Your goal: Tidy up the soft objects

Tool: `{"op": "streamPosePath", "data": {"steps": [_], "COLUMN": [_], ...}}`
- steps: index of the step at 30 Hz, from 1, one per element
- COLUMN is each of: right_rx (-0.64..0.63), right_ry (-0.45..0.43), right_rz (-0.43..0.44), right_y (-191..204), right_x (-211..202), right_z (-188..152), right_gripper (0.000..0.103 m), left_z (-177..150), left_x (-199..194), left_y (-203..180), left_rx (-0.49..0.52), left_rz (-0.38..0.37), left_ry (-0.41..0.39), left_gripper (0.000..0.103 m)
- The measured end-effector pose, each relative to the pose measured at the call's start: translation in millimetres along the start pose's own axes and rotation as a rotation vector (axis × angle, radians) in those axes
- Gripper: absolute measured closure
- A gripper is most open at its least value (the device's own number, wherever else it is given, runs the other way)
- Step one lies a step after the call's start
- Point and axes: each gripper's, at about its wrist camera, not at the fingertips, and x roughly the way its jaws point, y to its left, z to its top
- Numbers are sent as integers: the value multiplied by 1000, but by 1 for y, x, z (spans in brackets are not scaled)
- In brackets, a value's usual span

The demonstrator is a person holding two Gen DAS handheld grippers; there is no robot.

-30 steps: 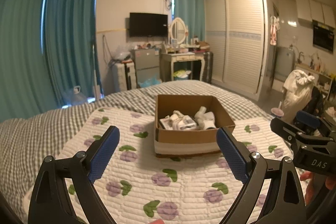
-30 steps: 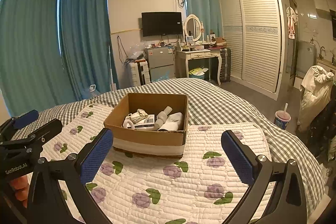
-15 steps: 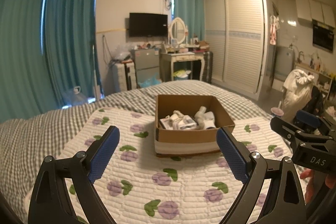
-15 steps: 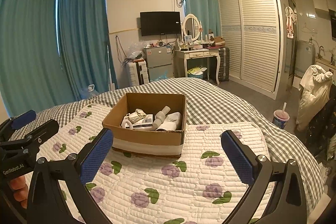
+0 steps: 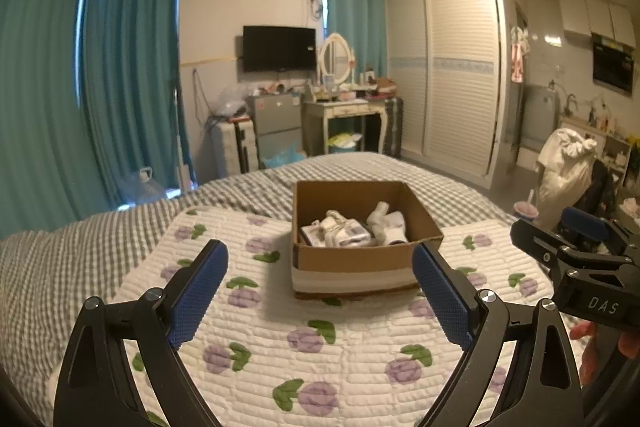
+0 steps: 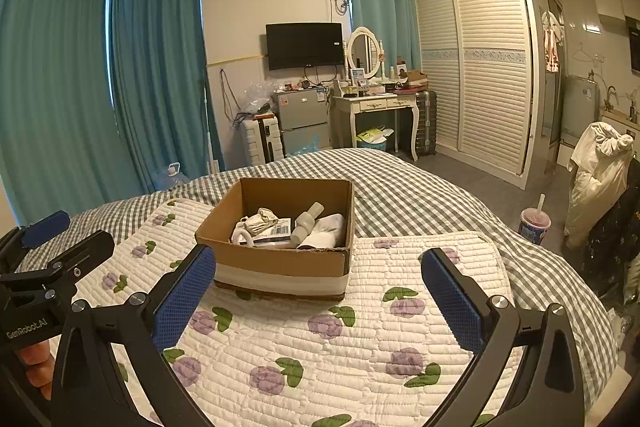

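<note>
A brown cardboard box [image 5: 366, 259] stands on the quilt on the bed, ahead of both grippers; it also shows in the right wrist view [image 6: 280, 261]. Inside lie white and grey rolled socks [image 5: 387, 225] and a white bundle with a label [image 5: 336, 233]; they show in the right wrist view too [image 6: 316, 223]. My left gripper [image 5: 320, 287] is open and empty, held above the quilt short of the box. My right gripper [image 6: 316, 291] is open and empty, also short of the box. Each gripper shows at the other view's edge.
A white quilt with purple flowers [image 6: 320, 339] covers a grey checked bedspread [image 6: 420, 195]. Beyond the bed stand a dressing table [image 6: 376, 115], a small fridge [image 6: 302, 121] and a wardrobe [image 6: 480, 67]. A drink cup [image 6: 534, 223] sits right of the bed.
Both grippers drift slightly; the box sits marginally lower and nearer in the views. Both stay open and empty.
</note>
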Motion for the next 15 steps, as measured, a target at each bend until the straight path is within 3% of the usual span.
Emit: {"op": "streamPosePath", "data": {"steps": [15], "right_rx": [-3], "right_ry": [4], "right_rz": [7], "right_y": [2], "right_x": [0], "right_z": [-3], "right_gripper": [0], "left_z": [-2], "left_x": [-2], "left_y": [3], "left_rx": [-1], "left_rz": [5], "left_ry": [-5], "left_gripper": [8]}}
